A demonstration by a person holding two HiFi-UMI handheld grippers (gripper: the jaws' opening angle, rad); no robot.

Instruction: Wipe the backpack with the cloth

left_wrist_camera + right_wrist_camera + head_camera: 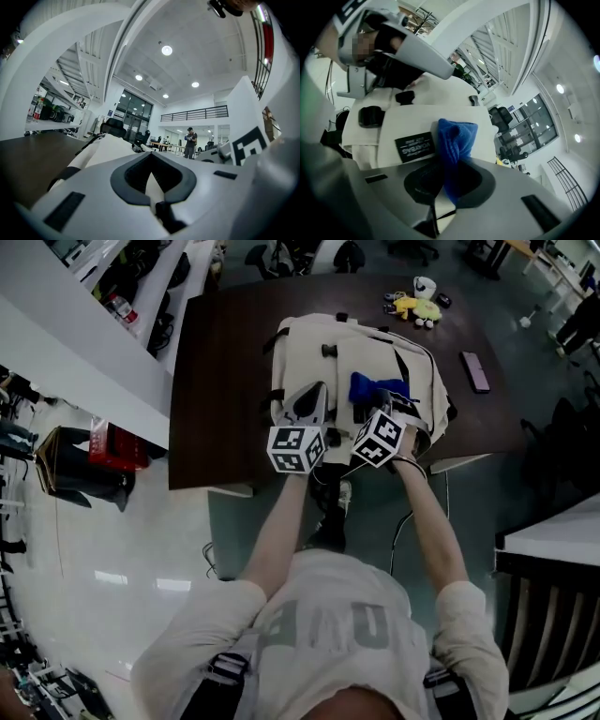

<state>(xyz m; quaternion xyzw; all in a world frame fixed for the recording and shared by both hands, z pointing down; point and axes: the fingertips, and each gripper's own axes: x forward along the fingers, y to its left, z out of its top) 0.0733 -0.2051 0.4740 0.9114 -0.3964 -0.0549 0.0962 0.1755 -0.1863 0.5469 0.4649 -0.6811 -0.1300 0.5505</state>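
The right gripper has its jaws clamped on the blue cloth, and the cloth rests against the front of the cream backpack, just beside a black label. The left gripper has its jaws together at the backpack's near left edge. The backpack lies on the dark table.

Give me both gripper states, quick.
Left gripper: closed, nothing visibly held.
Right gripper: closed on the blue cloth.
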